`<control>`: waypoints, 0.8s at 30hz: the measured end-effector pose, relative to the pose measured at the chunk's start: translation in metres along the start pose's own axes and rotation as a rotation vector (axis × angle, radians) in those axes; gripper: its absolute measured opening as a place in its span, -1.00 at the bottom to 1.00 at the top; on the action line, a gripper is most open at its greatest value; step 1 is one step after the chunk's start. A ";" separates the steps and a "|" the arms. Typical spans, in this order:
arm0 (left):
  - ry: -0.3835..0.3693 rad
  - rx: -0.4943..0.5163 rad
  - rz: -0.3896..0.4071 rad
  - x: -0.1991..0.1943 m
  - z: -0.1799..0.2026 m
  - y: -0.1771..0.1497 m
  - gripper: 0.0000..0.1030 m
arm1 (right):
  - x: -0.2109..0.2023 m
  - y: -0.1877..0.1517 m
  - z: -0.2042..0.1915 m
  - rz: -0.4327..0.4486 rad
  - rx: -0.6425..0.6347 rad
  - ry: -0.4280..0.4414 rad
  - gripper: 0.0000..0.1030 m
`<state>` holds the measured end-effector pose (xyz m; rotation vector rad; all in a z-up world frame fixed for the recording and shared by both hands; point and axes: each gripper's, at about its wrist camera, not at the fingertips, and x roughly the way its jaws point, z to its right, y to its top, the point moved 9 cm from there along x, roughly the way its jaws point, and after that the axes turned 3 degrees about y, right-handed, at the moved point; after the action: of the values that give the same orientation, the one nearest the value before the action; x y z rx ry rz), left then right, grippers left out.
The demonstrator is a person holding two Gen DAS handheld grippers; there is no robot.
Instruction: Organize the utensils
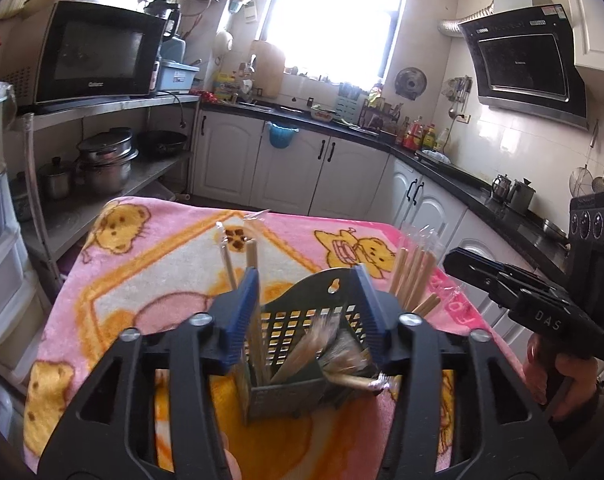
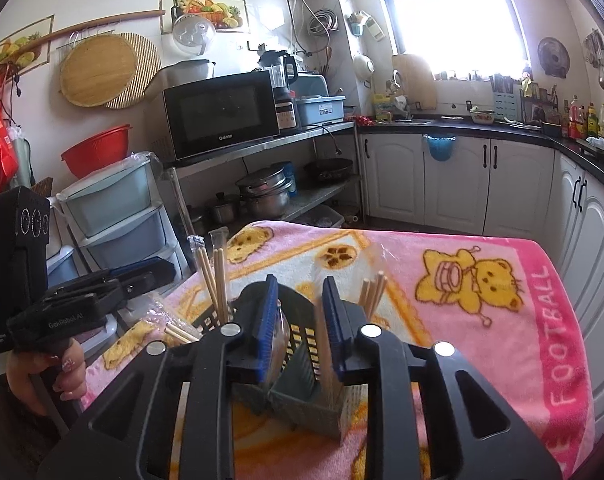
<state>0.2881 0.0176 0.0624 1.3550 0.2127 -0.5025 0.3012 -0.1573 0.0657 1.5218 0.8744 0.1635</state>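
Observation:
A dark green slotted utensil holder [image 1: 302, 332] stands on the pink cartoon blanket [image 1: 149, 264]; it also shows in the right wrist view [image 2: 302, 364]. Wrapped wooden chopsticks [image 1: 416, 276] stand in its compartments, and more of these chopsticks [image 2: 213, 280] show in the right wrist view. A blurred wrapped bundle [image 1: 342, 364] lies tilted in the front compartment. My left gripper [image 1: 308, 300] is open and empty, its blue pads either side of the holder. My right gripper [image 2: 299, 312] is open just above the holder, with blurred chopsticks [image 2: 322, 352] below its right pad; whether it touches them is unclear.
The blanket covers a small table whose far edge [image 2: 382, 232] faces white kitchen cabinets [image 1: 302, 168]. A metal shelf with a microwave [image 2: 221, 112] and pots [image 2: 265, 192] stands to the left, beside plastic drawers [image 2: 117, 216]. Loose wrapped chopsticks [image 2: 173, 326] lie left of the holder.

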 end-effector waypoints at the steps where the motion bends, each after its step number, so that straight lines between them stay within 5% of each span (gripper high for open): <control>1: 0.007 -0.002 0.004 -0.003 -0.001 -0.001 0.06 | -0.002 -0.002 0.000 -0.001 0.001 0.000 -0.46; 11: 0.053 -0.026 0.028 -0.033 -0.012 -0.012 0.75 | -0.024 -0.019 -0.004 -0.005 -0.014 -0.012 -0.10; 24: 0.096 -0.025 0.004 -0.052 -0.006 -0.044 0.79 | -0.048 -0.050 -0.016 0.003 -0.035 -0.043 0.39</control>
<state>0.2230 0.0293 0.0450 1.3565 0.2946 -0.4305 0.2378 -0.1787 0.0425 1.4887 0.8315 0.1466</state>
